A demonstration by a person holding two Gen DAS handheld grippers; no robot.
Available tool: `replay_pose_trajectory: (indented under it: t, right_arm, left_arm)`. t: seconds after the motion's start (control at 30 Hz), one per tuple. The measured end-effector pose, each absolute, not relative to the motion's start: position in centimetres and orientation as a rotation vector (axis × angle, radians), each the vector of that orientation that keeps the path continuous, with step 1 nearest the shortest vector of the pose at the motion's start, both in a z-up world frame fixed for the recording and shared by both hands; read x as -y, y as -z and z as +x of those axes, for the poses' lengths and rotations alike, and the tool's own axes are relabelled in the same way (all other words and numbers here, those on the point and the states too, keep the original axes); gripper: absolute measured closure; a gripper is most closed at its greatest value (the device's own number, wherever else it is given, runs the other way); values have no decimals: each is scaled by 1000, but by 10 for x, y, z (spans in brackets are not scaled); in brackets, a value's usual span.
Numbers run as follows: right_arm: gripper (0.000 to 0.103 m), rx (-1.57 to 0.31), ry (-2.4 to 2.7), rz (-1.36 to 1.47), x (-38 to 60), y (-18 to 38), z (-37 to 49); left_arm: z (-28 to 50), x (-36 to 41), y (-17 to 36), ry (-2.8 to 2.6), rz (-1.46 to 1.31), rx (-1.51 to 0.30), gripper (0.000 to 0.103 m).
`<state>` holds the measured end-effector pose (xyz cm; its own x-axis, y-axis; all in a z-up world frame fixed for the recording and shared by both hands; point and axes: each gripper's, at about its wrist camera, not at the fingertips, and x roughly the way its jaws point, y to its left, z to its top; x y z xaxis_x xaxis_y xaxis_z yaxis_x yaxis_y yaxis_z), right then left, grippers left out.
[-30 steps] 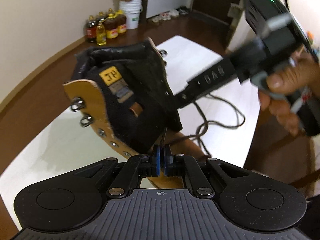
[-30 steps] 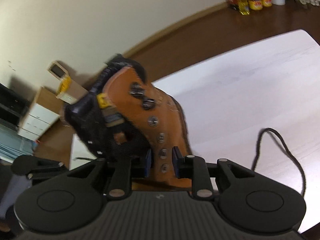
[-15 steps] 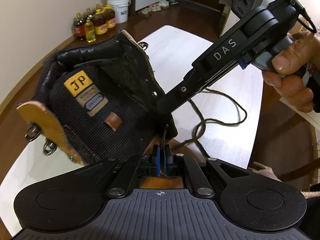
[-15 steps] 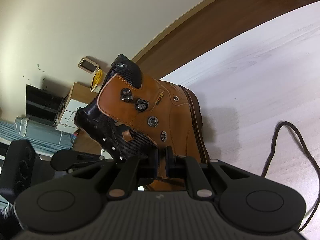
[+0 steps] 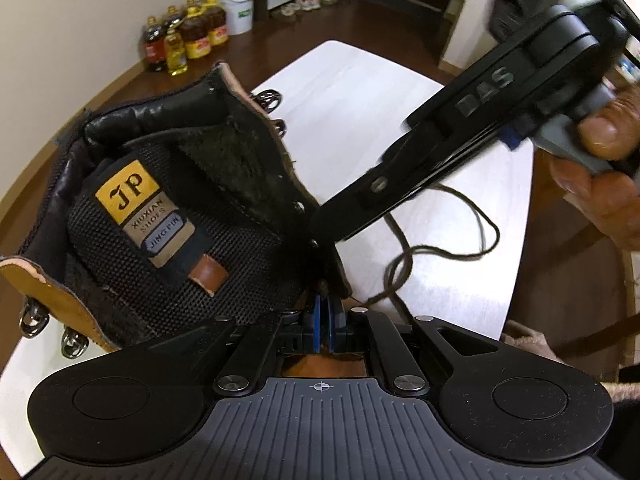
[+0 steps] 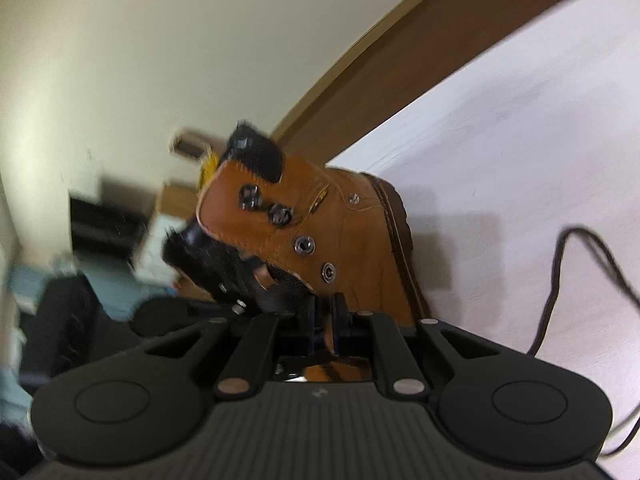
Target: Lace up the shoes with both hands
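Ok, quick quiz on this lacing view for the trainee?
1. Where does the loose dark brown lace lie?
2. What does the yellow label on the tan leather boot's black mesh tongue read? A) JP B) XS C) KD
3. True or false: the lace runs through the boot's top metal hooks.

Key: 1. On the white table, beside the boot. 2. A. 3. False; the hooks are bare.
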<state>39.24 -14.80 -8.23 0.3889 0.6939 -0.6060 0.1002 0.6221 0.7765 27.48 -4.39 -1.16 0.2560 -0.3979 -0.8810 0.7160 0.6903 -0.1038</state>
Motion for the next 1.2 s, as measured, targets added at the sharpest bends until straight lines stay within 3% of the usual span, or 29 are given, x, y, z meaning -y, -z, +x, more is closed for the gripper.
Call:
replay_pose_trajectory:
  t: [0.17,0.43,0.5,0.6,0.77,0.83,1.03,1.2]
  right_arm:
    - [84,-1131,-271,1171,174,118,361]
    - [85,-1092,-262,1393,161,154,348]
    - [87,-1076,-268,1432,159,160,348]
    - [100,-1054,-286,1465,159,163,345]
    - [101,-1008,-235,1412,181,148,344]
    - [101,-979,-196,1373,196,137,343]
    - [101,-829,71,1155,288,85,331]
    - [101,-571,395,785,352,-4,308]
  left_arm:
    - [278,42,11,769,331,-1092,99]
    - [281,43,10,785,352,-1102,99]
    - [281,44,10,783,361,-1103,99]
    - [279,45,10,782,361,-1101,99]
    - [278,43,7,753,322,-1124,96]
    - [273,36,2,742,312,-1134,86]
    - [253,3,-13,681,303,-1148,85]
    - [244,-2,-24,662,323,-1123,86]
